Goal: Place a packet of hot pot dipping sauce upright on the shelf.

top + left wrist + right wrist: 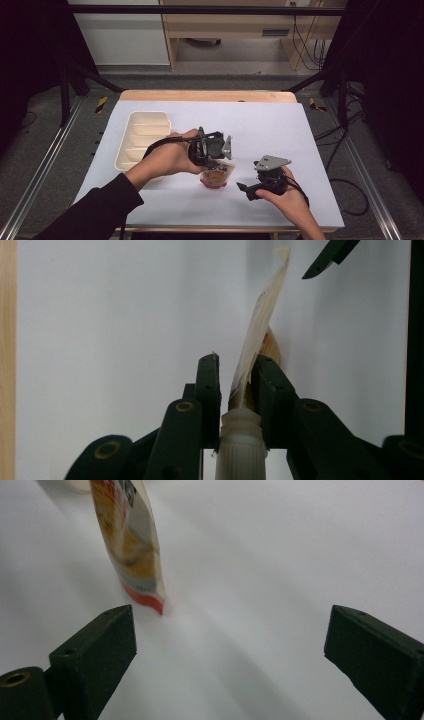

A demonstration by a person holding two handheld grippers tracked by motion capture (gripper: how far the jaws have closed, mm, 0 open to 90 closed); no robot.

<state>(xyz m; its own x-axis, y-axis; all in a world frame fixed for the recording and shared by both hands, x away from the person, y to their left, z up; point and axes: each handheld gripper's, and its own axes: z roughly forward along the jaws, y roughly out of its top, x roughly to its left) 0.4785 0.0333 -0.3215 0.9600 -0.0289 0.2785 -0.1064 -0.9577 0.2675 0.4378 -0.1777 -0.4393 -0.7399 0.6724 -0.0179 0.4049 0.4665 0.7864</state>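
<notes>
Your left gripper [214, 159] fingers pinched spouted food pouch [216, 176] by neck above surface [280, 130]; right gripper [248, 190] fingers spread, nothing between.

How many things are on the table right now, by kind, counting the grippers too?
Pouch: 1, clamped at its spout
Tray: 1
Grippers: 2, left gripper shut on the pouch, right gripper open
Total: 4
</notes>
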